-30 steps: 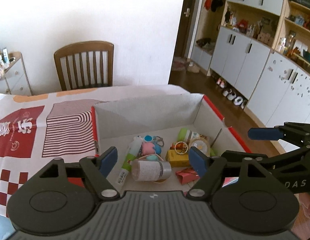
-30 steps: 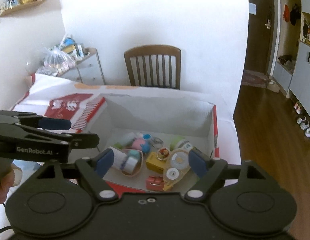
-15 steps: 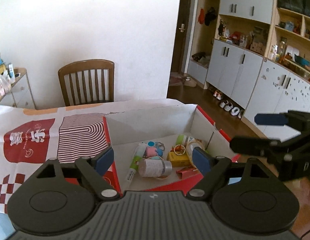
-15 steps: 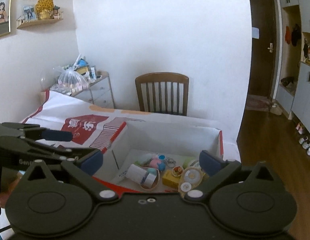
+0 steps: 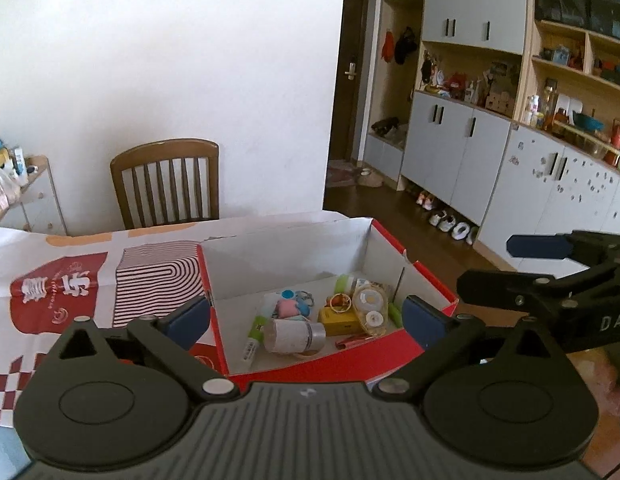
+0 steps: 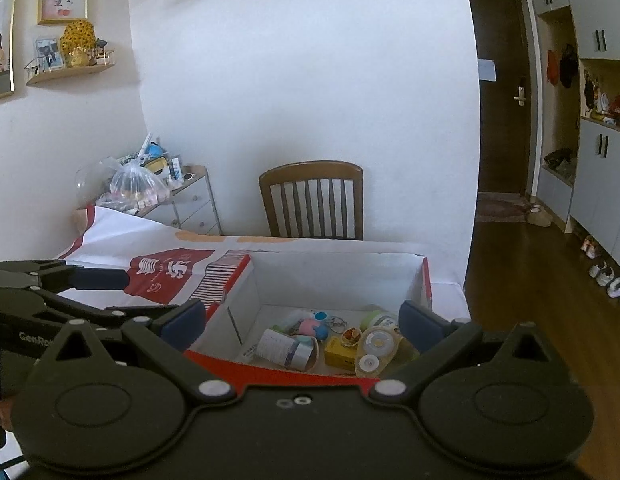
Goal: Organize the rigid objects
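i have both grippers held above the near edge of the box (image 5: 373, 236), and neither touches anything. my left gripper (image 5: 306, 318) is spread wide and carries nothing. my right gripper (image 6: 302, 318) is just as wide and also carries nothing; from the left view it hangs off to the right of the box, near its red corner.

the box is red outside, white inside, and sits on the printed cloth (image 5: 70, 288) at the table's right end. everything small lies bunched in its near right part: a white bottle (image 5: 296, 334) on its side, a yellow carton (image 5: 339, 320) just right of it, a tape dispenser (image 5: 371, 308) leaning over the carton, a pink and blue keyring (image 5: 290, 306) behind, a green tube (image 5: 256, 338) at the left.

a chair (image 6: 311, 200) stands beyond the table.
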